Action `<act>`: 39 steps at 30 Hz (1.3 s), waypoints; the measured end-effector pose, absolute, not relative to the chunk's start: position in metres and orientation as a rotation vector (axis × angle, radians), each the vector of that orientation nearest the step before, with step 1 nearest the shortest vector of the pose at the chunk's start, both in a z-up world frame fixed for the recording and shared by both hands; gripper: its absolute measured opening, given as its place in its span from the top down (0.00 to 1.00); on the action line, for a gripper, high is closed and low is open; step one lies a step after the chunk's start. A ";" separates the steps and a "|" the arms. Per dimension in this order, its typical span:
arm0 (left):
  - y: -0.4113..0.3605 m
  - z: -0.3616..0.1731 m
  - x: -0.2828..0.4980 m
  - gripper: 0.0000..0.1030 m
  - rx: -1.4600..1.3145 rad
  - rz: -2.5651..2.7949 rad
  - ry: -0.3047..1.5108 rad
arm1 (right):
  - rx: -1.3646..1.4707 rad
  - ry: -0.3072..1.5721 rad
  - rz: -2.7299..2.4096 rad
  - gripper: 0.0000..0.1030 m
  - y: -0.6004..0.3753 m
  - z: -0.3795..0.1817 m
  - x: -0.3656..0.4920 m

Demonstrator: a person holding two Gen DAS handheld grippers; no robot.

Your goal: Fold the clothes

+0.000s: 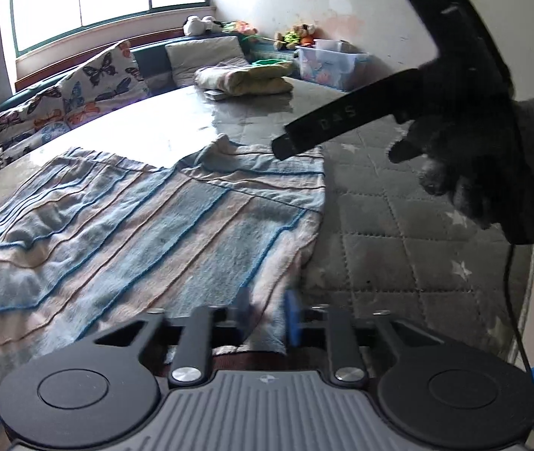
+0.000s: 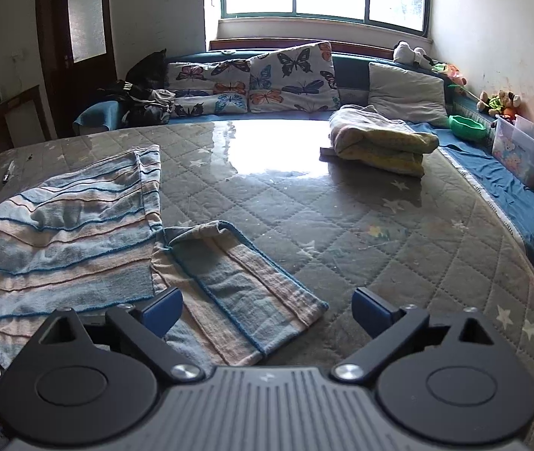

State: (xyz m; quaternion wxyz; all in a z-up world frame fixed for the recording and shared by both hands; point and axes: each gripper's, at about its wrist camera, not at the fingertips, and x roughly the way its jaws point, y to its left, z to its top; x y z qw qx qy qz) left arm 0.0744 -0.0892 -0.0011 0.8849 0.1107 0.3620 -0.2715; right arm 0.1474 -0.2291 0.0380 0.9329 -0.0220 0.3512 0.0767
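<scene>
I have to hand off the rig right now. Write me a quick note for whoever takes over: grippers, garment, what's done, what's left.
Left gripper: fingers close together over the near hem of the striped garment; whether it is pinching the cloth is unclear.
Right gripper: open, empty, just above the sleeve.
Garment: spread mostly flat on the quilted table cover, sleeve sticking out to the right.
An already folded pile sits at the far side.
Done: garment laid out.
Left: fold the sleeve in, fold the body, then stack it.
</scene>
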 end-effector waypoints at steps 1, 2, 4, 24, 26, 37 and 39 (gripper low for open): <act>-0.088 0.000 0.074 0.90 0.222 -0.579 0.758 | -0.044 0.722 0.160 0.03 -0.227 0.038 0.149; -0.086 0.001 0.073 0.91 0.214 -0.595 0.764 | -0.044 0.725 0.164 0.03 -0.225 0.037 0.150; -0.080 0.002 0.069 0.93 0.183 -0.647 0.782 | -0.049 0.730 0.180 0.03 -0.221 0.037 0.150; -0.005 0.035 0.027 0.91 0.117 -0.722 0.757 | -0.066 0.737 0.433 0.00 -0.171 0.027 0.120; 0.014 0.046 0.033 0.88 0.118 -0.646 0.720 | -0.066 0.755 0.427 0.00 -0.171 0.022 0.124; 0.088 0.043 0.120 0.56 0.087 -0.279 0.739 | -0.111 0.795 0.413 0.00 -0.172 0.009 0.129; 0.101 0.041 0.137 0.61 0.081 -0.214 0.744 | -0.119 0.793 0.409 0.00 -0.170 0.009 0.129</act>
